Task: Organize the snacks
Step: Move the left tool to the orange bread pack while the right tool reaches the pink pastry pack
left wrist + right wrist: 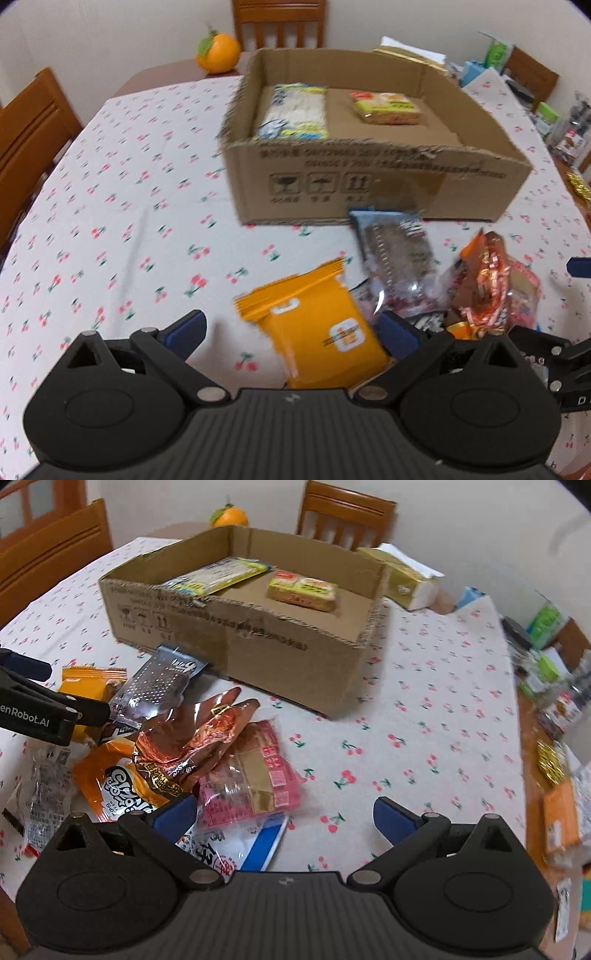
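A cardboard box (369, 177) stands on the cherry-print tablecloth and holds a blue-yellow packet (295, 110) and a green-yellow packet (388, 107). In front of it lies a pile of snacks: an orange packet (317, 328), a dark clear packet (395, 240) and a copper-brown bag (487, 280). My left gripper (291, 332) is open, its fingers on either side of the orange packet. My right gripper (284, 816) is open above a pink packet (251, 779) and a white-blue packet (243, 845). The box (280, 646) and the copper bag (195, 738) also show in the right wrist view.
An orange fruit (218, 51) sits at the table's far end. Wooden chairs (33, 125) stand around the table. A tissue box (406, 579) lies right of the cardboard box. Cluttered packets and containers (554, 701) line the right table edge.
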### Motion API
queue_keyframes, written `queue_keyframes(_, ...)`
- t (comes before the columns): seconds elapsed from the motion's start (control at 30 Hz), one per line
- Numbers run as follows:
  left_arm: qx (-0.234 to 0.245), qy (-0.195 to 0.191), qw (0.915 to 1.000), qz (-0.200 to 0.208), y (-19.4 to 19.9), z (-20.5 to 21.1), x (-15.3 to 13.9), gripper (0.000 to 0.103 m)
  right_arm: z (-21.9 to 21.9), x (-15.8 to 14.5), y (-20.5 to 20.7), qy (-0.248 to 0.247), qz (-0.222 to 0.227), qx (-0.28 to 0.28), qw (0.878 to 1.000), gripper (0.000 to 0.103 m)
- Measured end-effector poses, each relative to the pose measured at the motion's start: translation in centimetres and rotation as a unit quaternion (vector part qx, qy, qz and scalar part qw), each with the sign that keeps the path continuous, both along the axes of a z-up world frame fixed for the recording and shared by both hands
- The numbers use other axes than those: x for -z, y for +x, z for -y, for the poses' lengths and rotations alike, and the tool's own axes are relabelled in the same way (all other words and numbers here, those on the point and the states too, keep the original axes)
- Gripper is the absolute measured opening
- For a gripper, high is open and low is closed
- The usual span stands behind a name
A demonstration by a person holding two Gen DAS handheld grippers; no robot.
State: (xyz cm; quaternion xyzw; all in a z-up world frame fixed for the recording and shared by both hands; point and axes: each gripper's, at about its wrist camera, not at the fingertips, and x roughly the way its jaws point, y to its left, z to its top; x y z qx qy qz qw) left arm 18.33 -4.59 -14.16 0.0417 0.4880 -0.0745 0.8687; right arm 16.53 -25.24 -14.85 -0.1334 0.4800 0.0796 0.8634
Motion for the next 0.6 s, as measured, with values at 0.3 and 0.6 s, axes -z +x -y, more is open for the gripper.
queue_keyframes(0.3, -0.050, 0.025, 0.9984, -0.005, -0.1, -0.8, 0.2, 0.099, -1.0, 1.0, 2.3, 0.014, -0.005, -0.060, 0.998, 0.103)
queue_keyframes(0.6, -0.064, 0.020, 0.9977, -0.012, 0.2, -0.9, 0.6, 0.099, 1.1, 1.0, 3.4, 0.074, -0.020, -0.056, 0.996, 0.066)
